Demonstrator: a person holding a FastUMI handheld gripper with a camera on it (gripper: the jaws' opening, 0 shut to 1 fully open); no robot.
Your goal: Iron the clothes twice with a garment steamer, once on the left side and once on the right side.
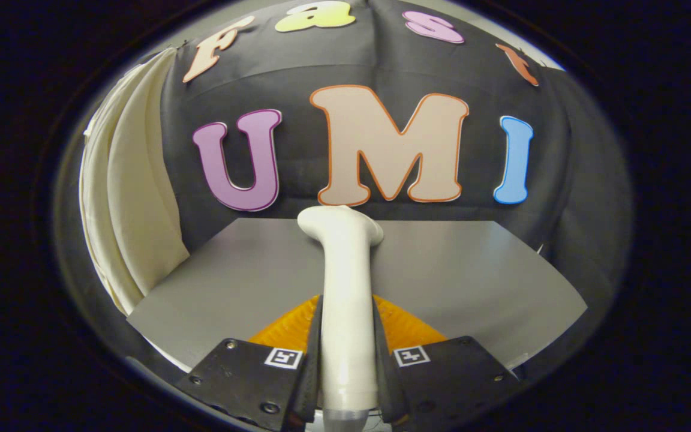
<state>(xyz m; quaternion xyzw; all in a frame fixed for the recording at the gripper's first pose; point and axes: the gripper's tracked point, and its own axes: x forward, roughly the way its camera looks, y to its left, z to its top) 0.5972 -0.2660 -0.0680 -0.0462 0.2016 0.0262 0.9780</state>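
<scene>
We had the gripper (345, 366) closed on the handle of the garment steamer (345, 288), one finger pressing each side, so the jaws stood open by no more than the handle's own thickness. The handle ran straight out between the fingers, and the steamer's head sat at the far end of it, bent a little to the right, ahead of the fingertips. We judged that grip sensible: holding the handle low down left the whole head free to meet the fabric, and the two flat sides gave the fingers a firm seat so the steamer would not twist as it was drawn along.

The clothes (135, 198), a pale cream garment, hung in folds against the booth's wall off the tabletop's (471, 270) far left corner, well apart from the steamer's head. The head pointed at the wall beyond the tabletop's far edge and not at the garment, so by our reckoning no pass was under way at this moment; whether either side had been ironed we could not tell. The steamer was above the near middle of the grey tabletop, which carried nothing else that we could see. To begin a pass we would have had to swing the head left and carry it to the garment.
</scene>
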